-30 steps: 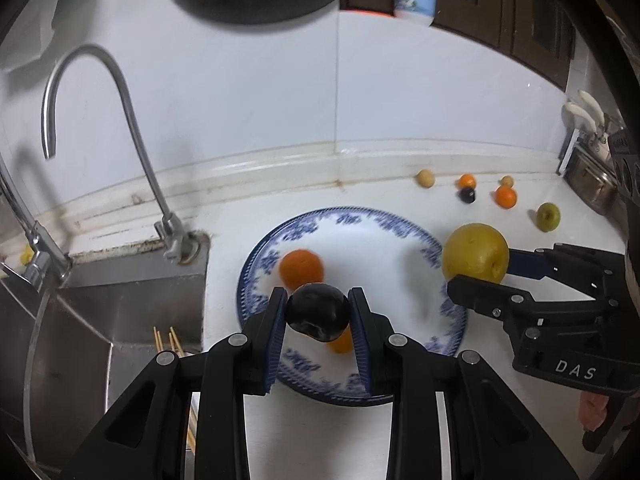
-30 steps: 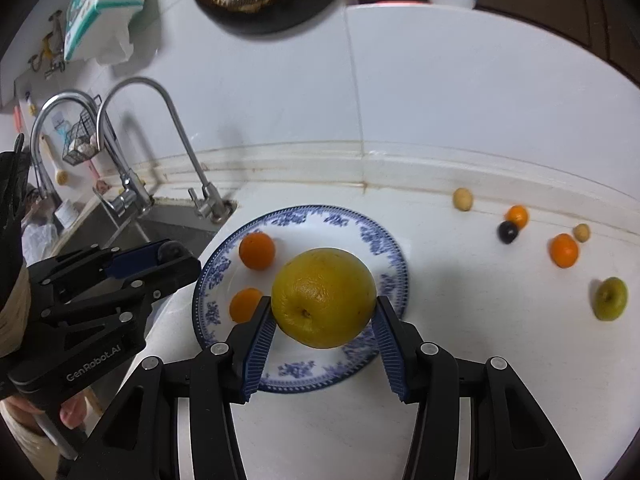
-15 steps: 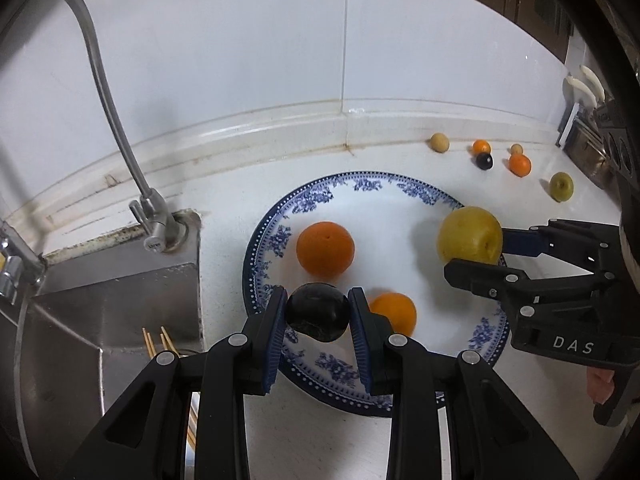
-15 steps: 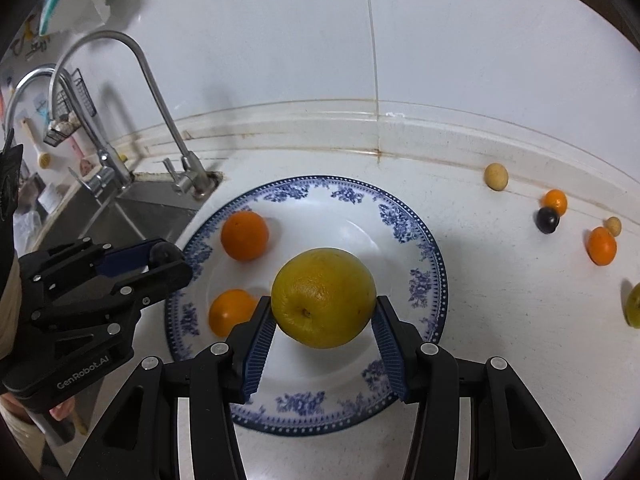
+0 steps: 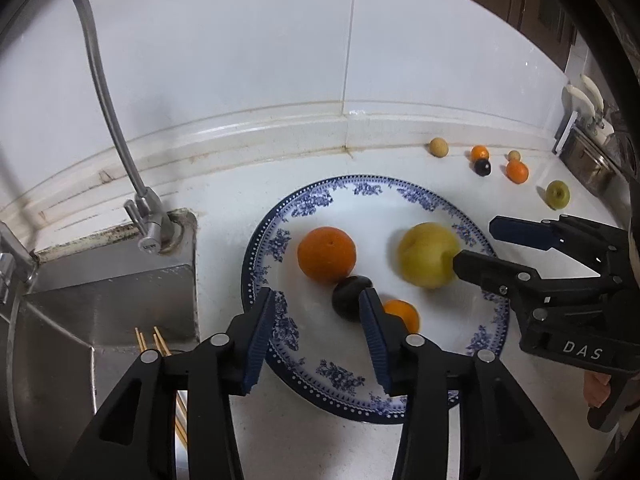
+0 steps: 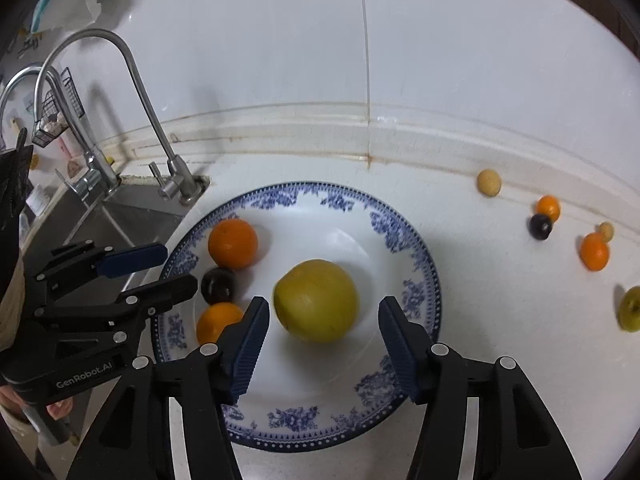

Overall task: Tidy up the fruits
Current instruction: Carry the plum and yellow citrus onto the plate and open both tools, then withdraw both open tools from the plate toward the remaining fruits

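A blue-and-white plate point(image 5: 256, 248) point(image 6: 424, 264) lies on the white counter beside the sink. On it rest a big orange point(image 5: 326, 254) point(image 6: 233, 243), a small orange point(image 5: 402, 314) point(image 6: 218, 320), a dark plum point(image 5: 352, 298) point(image 6: 218, 285) and a large yellow fruit point(image 5: 428, 254) point(image 6: 316, 300). My left gripper point(image 5: 316, 308) point(image 6: 180, 270) hovers low over the plate's left part. Its jaws are opening, and the plum lies free close to the right finger. My right gripper point(image 6: 322, 316) point(image 5: 476, 242) is also opening, with the yellow fruit loose between its pads.
Along the back wall lie a tan ball point(image 6: 488, 183), a tiny orange point(image 6: 548, 207), a dark fruit point(image 6: 541, 227), another orange point(image 6: 595, 251) and a green-yellow fruit point(image 6: 632, 308). A faucet point(image 5: 148, 220) and steel sink point(image 5: 100, 300) holding chopsticks point(image 5: 148, 340) sit left.
Both grippers came down closer over the plate, then their jaws parted. The plum and the yellow fruit left the pads and now rest on the plate.
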